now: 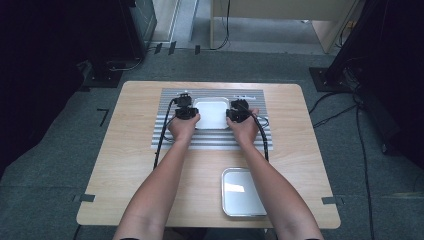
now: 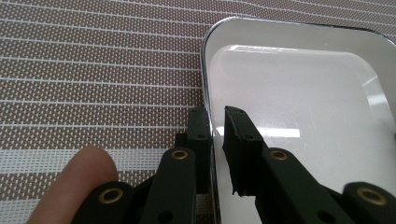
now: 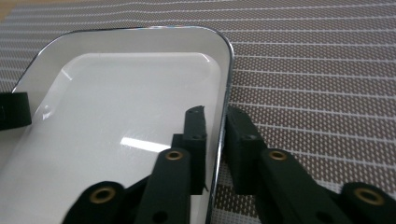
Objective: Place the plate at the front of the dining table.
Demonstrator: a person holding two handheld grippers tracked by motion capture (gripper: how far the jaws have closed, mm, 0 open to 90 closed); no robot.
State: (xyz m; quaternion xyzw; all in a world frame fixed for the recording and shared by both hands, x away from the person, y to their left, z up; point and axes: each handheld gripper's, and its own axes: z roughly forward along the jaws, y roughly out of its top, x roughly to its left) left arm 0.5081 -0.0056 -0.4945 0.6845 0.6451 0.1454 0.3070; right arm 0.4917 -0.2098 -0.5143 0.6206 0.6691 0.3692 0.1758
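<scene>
A white tray (image 1: 212, 114) with a shiny metal rim lies on a striped grey mat (image 1: 215, 140) at the far middle of the table. My left gripper (image 1: 185, 109) is at the tray's left edge and my right gripper (image 1: 239, 112) at its right edge. In the left gripper view the tray (image 2: 299, 93) has its rim between the jaws of my left gripper (image 2: 215, 114), with a narrow gap on the inner side. In the right gripper view the jaws of my right gripper (image 3: 215, 114) straddle the rim of the tray (image 3: 130, 93), slightly apart from it. Both trays look empty.
A second metal-rimmed tray (image 1: 241, 192) sits near the table's front edge, right of centre, beside the person's right forearm. Cables trail from both grippers across the mat. Bare wooden tabletop (image 1: 135, 165) surrounds the mat. A fingertip (image 2: 88, 172) rests beside the left gripper's jaws.
</scene>
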